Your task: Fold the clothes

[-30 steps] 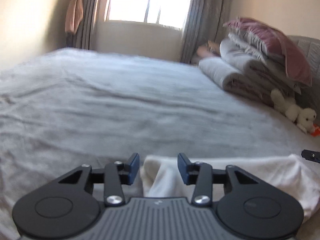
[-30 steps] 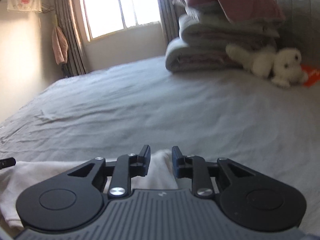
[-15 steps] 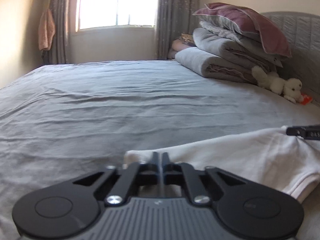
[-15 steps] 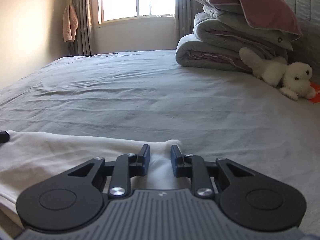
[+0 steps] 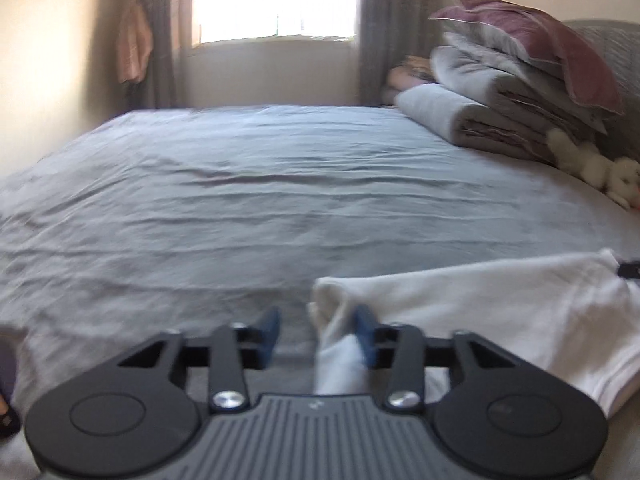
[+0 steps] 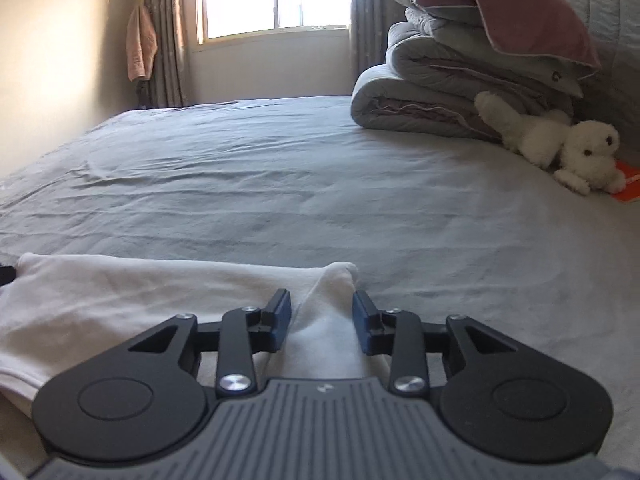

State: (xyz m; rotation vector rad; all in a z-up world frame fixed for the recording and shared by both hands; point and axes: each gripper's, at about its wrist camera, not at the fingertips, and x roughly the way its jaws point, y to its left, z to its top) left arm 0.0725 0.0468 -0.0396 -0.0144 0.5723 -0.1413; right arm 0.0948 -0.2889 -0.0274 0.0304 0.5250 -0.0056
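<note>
With the left gripper (image 5: 316, 330) reopened since half a second ago, jaws wide, the white soft cotton garment (image 5: 500, 312) corner lies loose between them on the grey bed sheet (image 5: 280, 208). Right gripper (image 6: 322, 322) also spread further, corner unpinched between its jaws. Likely both released: fold placed.

A white garment (image 6: 120, 300) lies on the plain grey bedsheet (image 6: 320, 184); the plush toy (image 6: 560, 140) is cream-white, the top pillow (image 6: 520, 4) mauve.
</note>
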